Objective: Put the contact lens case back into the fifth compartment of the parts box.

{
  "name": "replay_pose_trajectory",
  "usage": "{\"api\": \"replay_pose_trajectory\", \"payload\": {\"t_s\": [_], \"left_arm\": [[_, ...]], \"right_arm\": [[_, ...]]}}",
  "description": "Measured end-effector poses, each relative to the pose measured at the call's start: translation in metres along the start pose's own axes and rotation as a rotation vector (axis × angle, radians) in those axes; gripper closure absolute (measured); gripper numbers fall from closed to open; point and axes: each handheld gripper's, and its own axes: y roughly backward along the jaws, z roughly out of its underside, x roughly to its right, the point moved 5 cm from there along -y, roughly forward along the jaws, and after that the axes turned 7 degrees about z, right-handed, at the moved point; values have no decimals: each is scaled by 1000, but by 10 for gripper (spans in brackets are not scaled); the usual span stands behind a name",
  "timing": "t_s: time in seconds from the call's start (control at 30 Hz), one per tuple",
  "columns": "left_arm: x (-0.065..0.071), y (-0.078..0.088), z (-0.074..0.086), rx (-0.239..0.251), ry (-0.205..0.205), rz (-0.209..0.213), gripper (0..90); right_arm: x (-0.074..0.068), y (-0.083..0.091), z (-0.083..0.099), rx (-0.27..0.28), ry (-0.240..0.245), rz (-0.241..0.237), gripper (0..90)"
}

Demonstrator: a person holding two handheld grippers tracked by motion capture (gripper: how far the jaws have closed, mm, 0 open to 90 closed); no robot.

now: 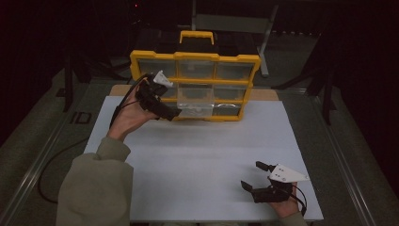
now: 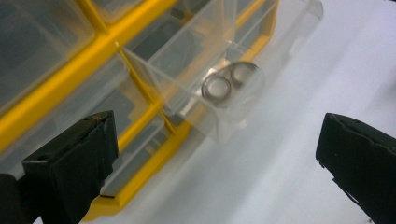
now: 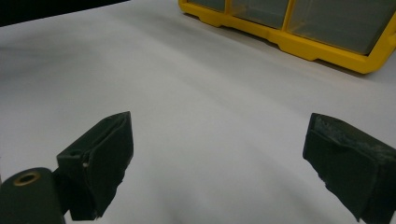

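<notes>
One yellow organizer (image 1: 194,58) standing upright at the far edge of the white table (image 1: 202,160), with a yellow carry handle on top and nine clear compartments in three rows of three. One clear drawer (image 1: 195,109) pulled out toward the near side from the middle column, between the middle and bottom rows as seen from the high view. Two metal rings (image 2: 229,81) lying side by side and touching on the floor of that drawer, as seen in the left gripper view.

Two grippers, one in each hand. Left gripper (image 1: 170,113) raised at the left front of the organizer, jaws spread wide with nothing between them and nothing touched; black tips pointing toward the drawer's left side. In the left gripper view, drawer and rings sitting beyond and between the two black jaws, near but apart from both, with the organizer's yellow frame running behind the left jaw.

Right gripper (image 1: 252,176) low over the near right part of the table, well apart from the organizer, jaws likewise standing wide apart on nothing but bare white surface. In the right gripper view, organizer's bottom rail stretching across the far right corner, far beyond the jaws.

One olive sleeve (image 1: 96,186) entering at the near left, with one black cable trailing from each gripper.
</notes>
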Motion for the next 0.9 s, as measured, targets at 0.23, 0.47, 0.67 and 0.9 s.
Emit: {"api": "replay_pose_trajectory", "payload": {"t_s": [0.23,0.47,0.67,0.9], "left_arm": [[14,11,39,88,14,-39,0],[27,18,81,164,42,-72,0],[39,22,118,209,84,-98,0],[49,25,152,263,116,-126,0]], "right_arm": [[-1,0,0,-1,5,2,88],[-2,-1,-1,3,2,5,88],[-2,-1,-1,7,-4,8,88],[0,0,-2,14,-1,17,88]]}}
